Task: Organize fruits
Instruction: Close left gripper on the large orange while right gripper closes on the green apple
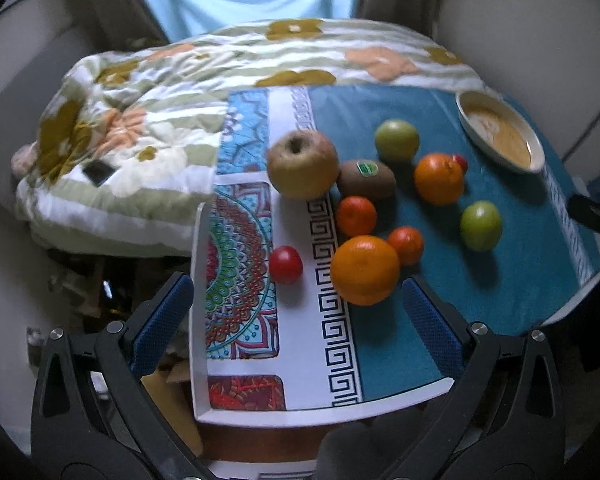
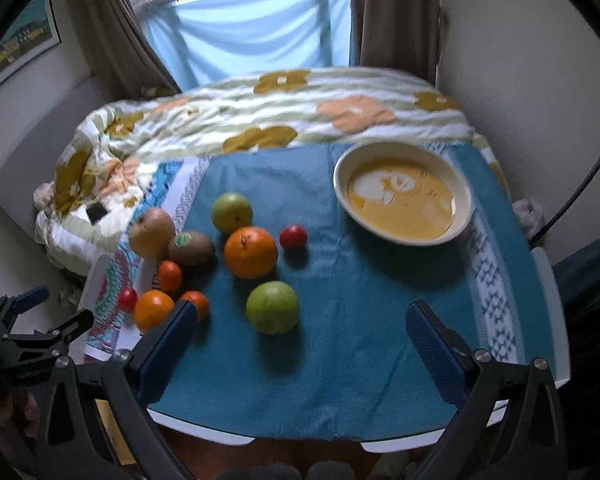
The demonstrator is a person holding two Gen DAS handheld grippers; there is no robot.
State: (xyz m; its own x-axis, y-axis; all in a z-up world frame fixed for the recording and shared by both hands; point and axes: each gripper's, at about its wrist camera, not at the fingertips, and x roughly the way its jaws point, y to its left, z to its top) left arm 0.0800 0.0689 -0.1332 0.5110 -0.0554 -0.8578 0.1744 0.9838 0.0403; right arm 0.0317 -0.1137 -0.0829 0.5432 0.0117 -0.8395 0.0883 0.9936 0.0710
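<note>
Several fruits lie loose on a small table with a teal cloth (image 2: 340,340). In the left wrist view: an apple (image 1: 302,164), a kiwi (image 1: 366,179), a near orange (image 1: 365,269), a far orange (image 1: 439,178), two green fruits (image 1: 397,139) (image 1: 481,225), a red fruit (image 1: 285,264) and two small mandarins (image 1: 356,215) (image 1: 406,245). A cream bowl (image 2: 404,196) with a yellow inside stands empty at the back right. My left gripper (image 1: 298,312) is open just before the near orange. My right gripper (image 2: 300,340) is open, near a green fruit (image 2: 273,306).
A bed with a flowered quilt (image 2: 280,120) lies behind the table. A patterned mat (image 1: 240,264) covers the table's left part. The left gripper's body (image 2: 32,332) shows at the left edge of the right wrist view. Cluttered floor lies left of the table.
</note>
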